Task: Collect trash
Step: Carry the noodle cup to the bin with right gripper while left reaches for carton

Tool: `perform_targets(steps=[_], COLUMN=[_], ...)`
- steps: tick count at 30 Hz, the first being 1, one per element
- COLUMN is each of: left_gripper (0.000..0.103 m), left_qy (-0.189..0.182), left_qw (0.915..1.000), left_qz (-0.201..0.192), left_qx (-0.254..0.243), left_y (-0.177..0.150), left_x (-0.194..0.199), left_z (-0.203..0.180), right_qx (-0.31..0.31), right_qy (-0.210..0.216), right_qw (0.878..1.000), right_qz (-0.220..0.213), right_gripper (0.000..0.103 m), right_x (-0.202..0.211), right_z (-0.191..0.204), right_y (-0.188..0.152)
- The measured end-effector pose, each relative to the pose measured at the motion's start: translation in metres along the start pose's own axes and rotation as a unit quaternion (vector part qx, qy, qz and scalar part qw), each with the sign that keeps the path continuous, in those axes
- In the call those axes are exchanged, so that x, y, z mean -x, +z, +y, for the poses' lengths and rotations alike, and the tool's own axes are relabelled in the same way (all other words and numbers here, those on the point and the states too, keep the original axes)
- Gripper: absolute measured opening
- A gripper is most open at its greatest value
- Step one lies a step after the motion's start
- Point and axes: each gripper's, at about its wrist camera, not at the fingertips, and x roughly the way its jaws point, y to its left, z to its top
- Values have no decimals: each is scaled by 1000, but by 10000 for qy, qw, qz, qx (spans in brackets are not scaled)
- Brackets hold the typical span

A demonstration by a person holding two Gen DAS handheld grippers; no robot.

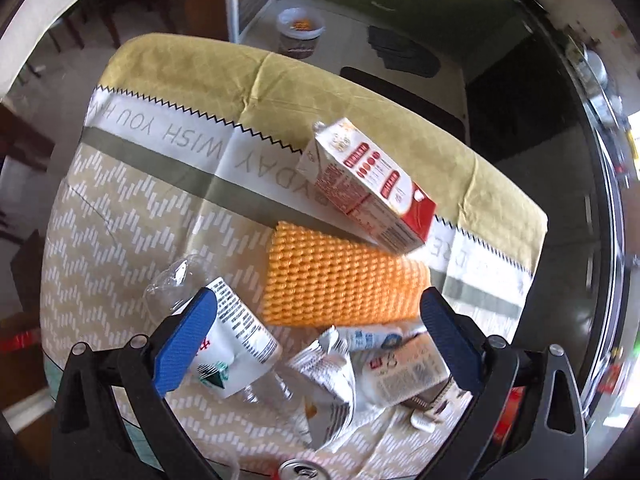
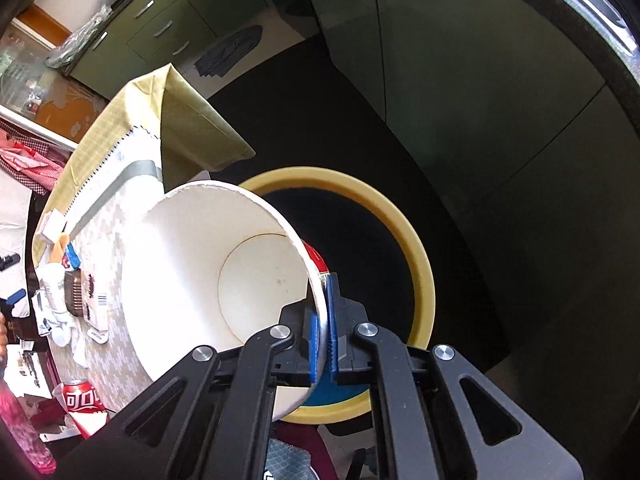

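Observation:
My left gripper (image 1: 318, 332) is open above a pile of trash on the table: a crushed clear plastic bottle with a white label (image 1: 232, 344), a crumpled wrapper (image 1: 328, 384) and a small white carton (image 1: 404, 368). A red and white milk carton (image 1: 372, 184) lies tilted on an orange mat (image 1: 340, 284). My right gripper (image 2: 323, 328) is shut on the rim of a large white paper bowl (image 2: 192, 264), held tilted over a yellow-rimmed bin (image 2: 416, 256) beside the table.
The table has a patterned cloth (image 1: 132, 216) with its far edge near a chair. A can top (image 1: 300, 474) shows at the near edge; a red can (image 2: 82, 398) stands on the table. A white bucket (image 1: 300, 30) is on the floor beyond.

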Motion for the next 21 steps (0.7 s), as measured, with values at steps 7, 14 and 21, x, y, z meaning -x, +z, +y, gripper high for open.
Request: perform_targets(steps=[7,14,21], left_gripper=[96,96,96], left_qy=[-217,-583,-1017], left_qw=[9941,9833,9758], left_qz=[326,381,146], left_qx=[1012,1680,1933], left_y=[22,29,48], left_x=[-34,-51,-54], left_z=[-3,-3,-12], right_qx=[86,196,252], right_qy=[50,-11,-32], right_qw=[9997,9995,9993], right_qz=[228,238,285], right_gripper=[5,6,9], right_x=[-46,-63,-67], right_z=[-14,-24,-22], right_y=[-3,-3,-7])
